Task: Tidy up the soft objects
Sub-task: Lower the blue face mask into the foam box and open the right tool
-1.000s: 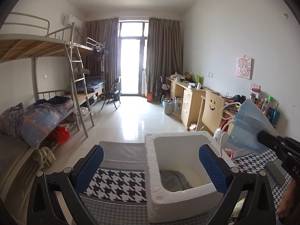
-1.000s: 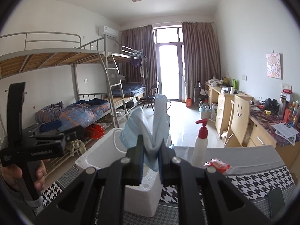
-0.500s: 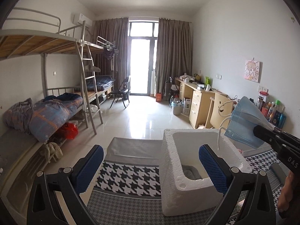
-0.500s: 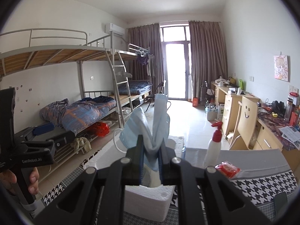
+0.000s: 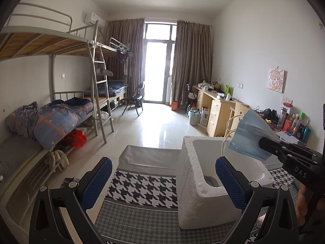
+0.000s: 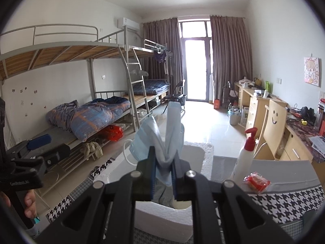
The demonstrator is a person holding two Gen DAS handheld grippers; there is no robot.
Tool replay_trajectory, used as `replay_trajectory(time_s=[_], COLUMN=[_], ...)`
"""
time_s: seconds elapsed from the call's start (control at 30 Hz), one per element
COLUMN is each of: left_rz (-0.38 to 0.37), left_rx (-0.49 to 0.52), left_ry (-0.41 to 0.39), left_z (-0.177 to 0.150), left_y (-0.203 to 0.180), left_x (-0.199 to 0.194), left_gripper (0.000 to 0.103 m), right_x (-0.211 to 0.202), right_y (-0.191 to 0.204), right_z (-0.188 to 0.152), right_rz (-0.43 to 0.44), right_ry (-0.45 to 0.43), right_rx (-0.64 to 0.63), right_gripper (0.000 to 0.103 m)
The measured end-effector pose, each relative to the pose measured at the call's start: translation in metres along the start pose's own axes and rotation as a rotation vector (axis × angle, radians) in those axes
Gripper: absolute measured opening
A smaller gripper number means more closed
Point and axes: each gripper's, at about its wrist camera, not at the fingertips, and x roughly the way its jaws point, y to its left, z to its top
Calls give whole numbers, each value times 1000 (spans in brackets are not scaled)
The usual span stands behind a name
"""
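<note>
The right gripper [image 6: 163,169] is clamped on a pale blue pleated face mask [image 6: 160,134] with white ear loops, bunched and held above the white foam box [image 5: 195,185]. The left gripper [image 5: 162,183] gapes wide with nothing between its 2 blue pads [image 5: 228,178]. White letters "DAS" show on the right gripper's black body.

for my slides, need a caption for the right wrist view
Right gripper pinches a blue face mask above a white foam box.
</note>
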Motion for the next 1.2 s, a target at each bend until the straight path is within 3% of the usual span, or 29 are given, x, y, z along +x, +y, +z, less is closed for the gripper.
replay_trajectory(time_s=[0.6,0.9,0.97,1.07,1.2], left_rz=[14,17,13,14,14], left_rx=[-33,-31,-29,-29,-29], left_ry=[15,6,8,14,8], left_z=[-8,-8,-9,-8,-8], left_y=[10,10,10,8,7], left_x=[-3,-7,-7,-6,-10], left_gripper=[102,102,102,102,102], right_x=[29,36,36,27,15], right_y=[5,10,10,17,21], right_z=[-4,-8,-10,-9,-8], right_rz=[24,27,40,43,36], right_ry=[113,146,153,115,77], right_rx=[5,-9,-13,-46,-73], right_gripper=[16,44,70,80,84])
